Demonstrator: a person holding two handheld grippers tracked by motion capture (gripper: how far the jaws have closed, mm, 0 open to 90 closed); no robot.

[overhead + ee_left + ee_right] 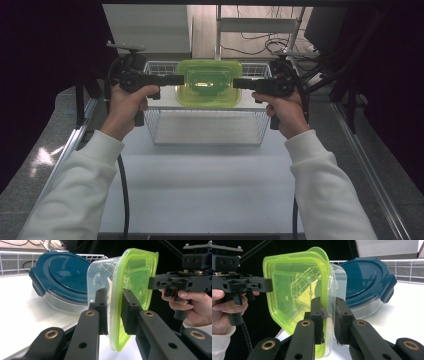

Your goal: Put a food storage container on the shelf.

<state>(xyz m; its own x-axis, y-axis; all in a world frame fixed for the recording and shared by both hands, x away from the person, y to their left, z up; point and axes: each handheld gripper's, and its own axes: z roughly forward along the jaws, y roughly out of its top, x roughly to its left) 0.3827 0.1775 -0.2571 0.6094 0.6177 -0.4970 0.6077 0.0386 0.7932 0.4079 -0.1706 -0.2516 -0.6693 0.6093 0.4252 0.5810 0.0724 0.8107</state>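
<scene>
**A:** What does the high view give you?

**B:** I see both forearms in white sleeves coming up from the bottom edge, each hand wrapped around a pistol-style handle. The left gripper (179, 79) points level toward the middle, and the right gripper (237, 83) points back at it. Between them hangs a clear container with a green lid (209, 82), held above a wire basket (207, 136) that stands on the white table (200, 190). Each gripper clamps one short side of the container.

**A:** And the left gripper view?

**B:** I look along two black jaws standing close together, pinched on the container (120, 297) at its lid rim, one jaw against the clear wall and one on the green lid. The container appears on edge here, lid facing right. Behind it lies a round glass dish with a dark blue lid (62, 277). Farther off, the right hand (192, 307) grips its handle, and its jaws meet the far rim.

**A:** The right gripper view?

**B:** I see the mirror of that: jaws narrow, squeezing the rim of the container (299, 290). The blue-lidded dish (367, 287) sits behind, and the left hand (224, 307) holds its handle at the left edge.
</scene>
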